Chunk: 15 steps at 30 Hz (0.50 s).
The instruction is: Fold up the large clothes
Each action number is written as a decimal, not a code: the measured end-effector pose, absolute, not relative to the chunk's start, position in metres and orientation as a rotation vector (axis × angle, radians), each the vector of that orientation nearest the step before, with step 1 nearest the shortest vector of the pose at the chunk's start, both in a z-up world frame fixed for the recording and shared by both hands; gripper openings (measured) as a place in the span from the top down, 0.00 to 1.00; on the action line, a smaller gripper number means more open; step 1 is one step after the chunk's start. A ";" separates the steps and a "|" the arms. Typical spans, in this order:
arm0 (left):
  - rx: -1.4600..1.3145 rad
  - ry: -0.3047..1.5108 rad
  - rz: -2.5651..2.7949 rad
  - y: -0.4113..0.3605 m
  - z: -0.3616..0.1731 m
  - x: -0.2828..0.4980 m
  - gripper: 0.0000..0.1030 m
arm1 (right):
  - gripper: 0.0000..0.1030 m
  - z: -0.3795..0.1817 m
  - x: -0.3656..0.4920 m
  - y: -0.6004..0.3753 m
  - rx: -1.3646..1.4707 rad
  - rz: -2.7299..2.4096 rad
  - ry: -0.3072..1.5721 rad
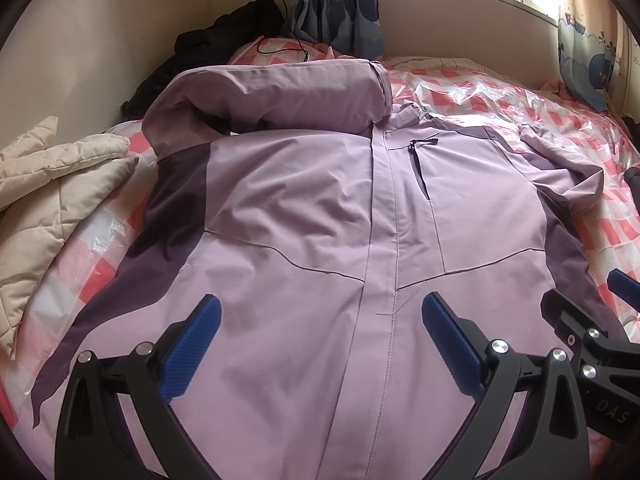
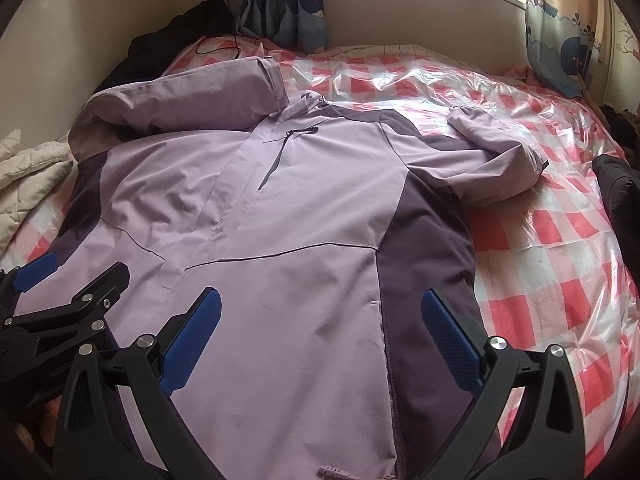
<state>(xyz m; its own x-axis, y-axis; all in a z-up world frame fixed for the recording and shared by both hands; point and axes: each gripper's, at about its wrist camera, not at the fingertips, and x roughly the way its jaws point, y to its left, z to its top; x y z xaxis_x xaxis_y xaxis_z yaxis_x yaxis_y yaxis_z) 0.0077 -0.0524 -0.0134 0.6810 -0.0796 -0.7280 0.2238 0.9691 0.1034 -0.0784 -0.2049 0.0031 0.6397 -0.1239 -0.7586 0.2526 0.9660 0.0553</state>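
Observation:
A large lilac jacket point(image 1: 304, 216) with dark purple side panels lies front up on the bed; it also shows in the right wrist view point(image 2: 248, 216). Its left sleeve point(image 1: 276, 92) is folded across the chest near the collar. Its right sleeve point(image 2: 496, 160) lies bent out on the bedsheet. My left gripper point(image 1: 320, 344) is open and empty above the jacket's lower front, over the zipper placket. My right gripper point(image 2: 320, 340) is open and empty above the lower right front, near the dark panel. Each gripper shows at the edge of the other's view.
The bed has a red and white checked sheet under clear plastic point(image 2: 540, 264). A cream quilted garment point(image 1: 44, 200) lies at the left. Dark clothes point(image 1: 224, 36) are piled at the far left corner by the wall, and another dark item point(image 2: 620, 192) lies at the right. Curtains point(image 2: 560, 40) hang behind.

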 end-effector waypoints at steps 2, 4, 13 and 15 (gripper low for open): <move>0.180 0.817 -0.175 -0.054 -0.017 0.012 0.06 | 0.06 0.002 -0.078 -0.206 0.167 -0.213 0.856; 0.171 0.822 -0.181 -0.054 -0.018 0.015 0.06 | 0.06 0.001 -0.078 -0.207 0.173 -0.204 0.859; 0.159 0.821 -0.195 -0.059 -0.020 0.022 0.06 | 0.06 -0.006 -0.074 -0.210 0.188 -0.197 0.885; 0.157 0.823 -0.192 -0.059 -0.021 0.023 0.06 | 0.06 -0.005 -0.075 -0.210 0.190 -0.194 0.883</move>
